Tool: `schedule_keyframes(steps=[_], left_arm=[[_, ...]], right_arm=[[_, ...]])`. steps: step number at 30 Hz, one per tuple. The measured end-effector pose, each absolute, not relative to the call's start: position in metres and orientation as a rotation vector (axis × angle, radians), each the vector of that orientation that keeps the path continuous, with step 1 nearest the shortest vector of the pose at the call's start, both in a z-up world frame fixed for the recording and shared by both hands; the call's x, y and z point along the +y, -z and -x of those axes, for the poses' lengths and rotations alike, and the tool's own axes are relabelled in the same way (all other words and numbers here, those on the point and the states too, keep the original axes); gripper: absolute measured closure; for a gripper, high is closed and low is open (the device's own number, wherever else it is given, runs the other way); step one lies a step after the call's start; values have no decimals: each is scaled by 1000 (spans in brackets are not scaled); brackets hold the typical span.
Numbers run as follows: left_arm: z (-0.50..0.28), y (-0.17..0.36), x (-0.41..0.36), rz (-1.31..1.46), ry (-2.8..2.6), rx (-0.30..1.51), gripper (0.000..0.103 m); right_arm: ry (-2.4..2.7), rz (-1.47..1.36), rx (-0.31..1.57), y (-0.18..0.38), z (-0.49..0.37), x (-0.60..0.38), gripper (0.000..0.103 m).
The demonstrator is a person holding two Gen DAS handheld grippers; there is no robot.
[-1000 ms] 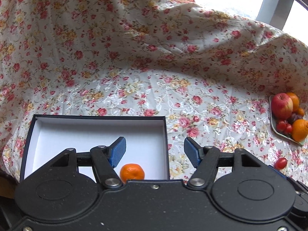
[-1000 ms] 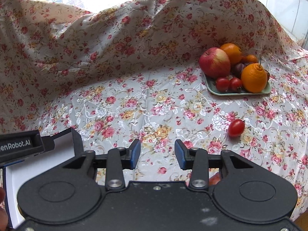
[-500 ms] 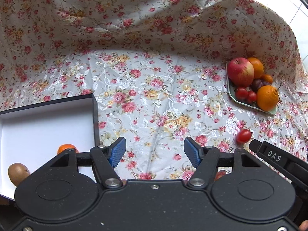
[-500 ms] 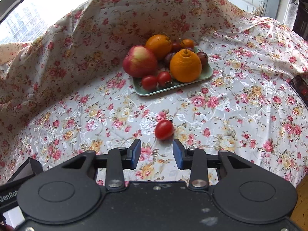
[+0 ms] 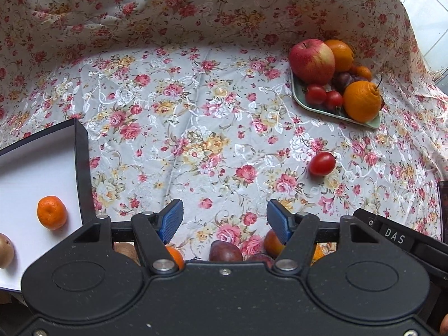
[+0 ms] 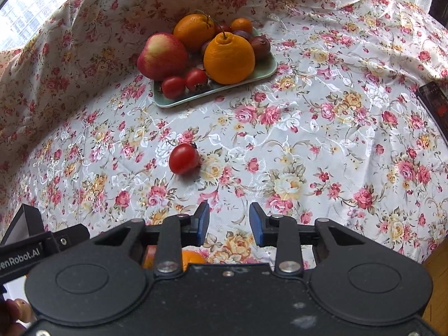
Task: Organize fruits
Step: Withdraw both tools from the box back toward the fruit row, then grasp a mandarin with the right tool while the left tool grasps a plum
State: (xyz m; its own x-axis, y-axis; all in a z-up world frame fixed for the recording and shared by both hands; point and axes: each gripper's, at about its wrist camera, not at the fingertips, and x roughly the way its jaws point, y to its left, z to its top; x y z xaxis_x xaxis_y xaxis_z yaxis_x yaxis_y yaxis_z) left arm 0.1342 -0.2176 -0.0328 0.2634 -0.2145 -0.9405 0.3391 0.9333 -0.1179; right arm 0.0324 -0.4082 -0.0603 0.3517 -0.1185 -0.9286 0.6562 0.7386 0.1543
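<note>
Both grippers hover above the bench, tilted forward and down toward its floral tablecloth (image 5: 212, 117), and neither carries anything.

The left gripper (image 5: 224, 219) has its blue-padded fingers (image 5: 171, 219) spread wide, with only cloth showing between them. It hangs over the near part of the bench, just to the right of a black-walled box (image 5: 82, 165) with a white floor. In that box lie a small mandarin (image 5: 51, 212) and, at the picture's left edge, a brownish fruit (image 5: 5, 250) that looks like a kiwi. Close under the gripper's body, several loose fruits peek out on the cloth: a dark plum (image 5: 225, 251), an orange piece (image 5: 175, 256) and another reddish-orange one (image 5: 273, 243), all partly hidden.

The right gripper (image 6: 229, 222) holds its fingers (image 6: 203, 221) at a moderate gap, narrower than the left's, also empty. It points toward a loose cherry tomato (image 6: 184, 158) lying on the cloth ahead and a little to the left of its fingers, well apart from them. An orange fruit (image 6: 193, 256) shows just under its body. At the lower left of this view the left gripper's side and a corner of the box appear, so the two tools are side by side.

Farther back sits a pale green tray (image 6: 260, 71) holding an apple (image 6: 162, 56), a knobbed orange (image 6: 229, 57), a second orange (image 6: 193, 30), two cherry tomatoes (image 6: 184, 82), dark plums (image 6: 260, 46) and a small mandarin-like fruit (image 6: 241, 25).
</note>
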Motion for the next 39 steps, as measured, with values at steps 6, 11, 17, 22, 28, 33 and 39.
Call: schedule_keyframes(steps=[6, 11, 17, 22, 28, 33, 39], left_arm=[[-125, 41, -232, -158, 412, 1279, 35], [-117, 51, -230, -185, 436, 1312, 35], [-114, 63, -220, -189, 424, 1353, 35], [-114, 71, -216, -201, 406, 1369, 35], [-116, 81, -217, -205, 388, 1387, 35], [-118, 84, -216, -190, 382, 1404, 47], [-117, 85, -220, -188, 391, 1402, 52]], right_arm=[[550, -622, 1112, 58, -25, -415, 70], [542, -629, 1126, 57, -25, -412, 70], [520, -613, 1127, 54, -27, -406, 70], [507, -621, 1137, 54, -28, -404, 70], [504, -608, 1136, 52, -28, -403, 70], [507, -608, 1138, 53, -28, -403, 70], [490, -607, 1141, 54, -28, -401, 70]])
